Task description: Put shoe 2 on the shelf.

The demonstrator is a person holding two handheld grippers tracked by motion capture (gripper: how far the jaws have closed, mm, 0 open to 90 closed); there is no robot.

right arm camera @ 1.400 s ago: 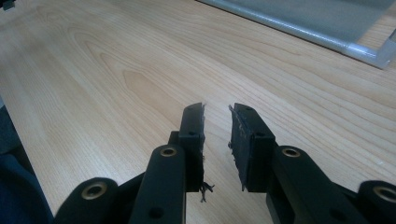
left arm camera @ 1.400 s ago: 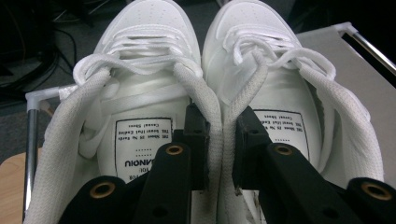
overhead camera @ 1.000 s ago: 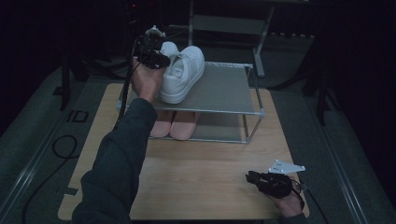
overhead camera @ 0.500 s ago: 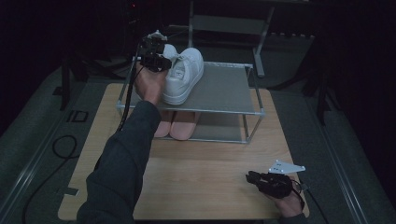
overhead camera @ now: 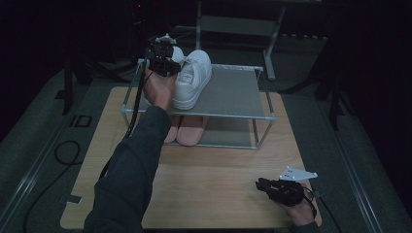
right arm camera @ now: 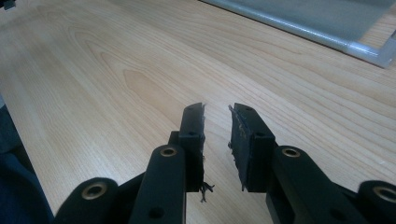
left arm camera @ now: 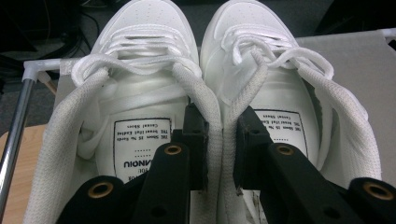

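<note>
**Left gripper pinching white sneakers on rack top**

I've got the left gripper [left arm camera: 219,135] clamped on the pair of white lace-up sneakers [overhead camera: 187,77]: one jaw sits inside each shoe, and the two inner collar walls are squeezed together between them. In the left gripper view the printed insole labels and the laces are in plain sight. The pair stands on the top shelf of the grey metal two-tier shoe rack [overhead camera: 233,92], at its left end, toes pointing away from me. A pair of pale pink slippers [overhead camera: 187,130] lies on the lower level, right beneath. My right gripper [overhead camera: 276,188] rests on the light wooden tabletop [overhead camera: 214,184] near the front right corner, well apart from the rack, jaws narrowly parted and holding nothing.
</note>
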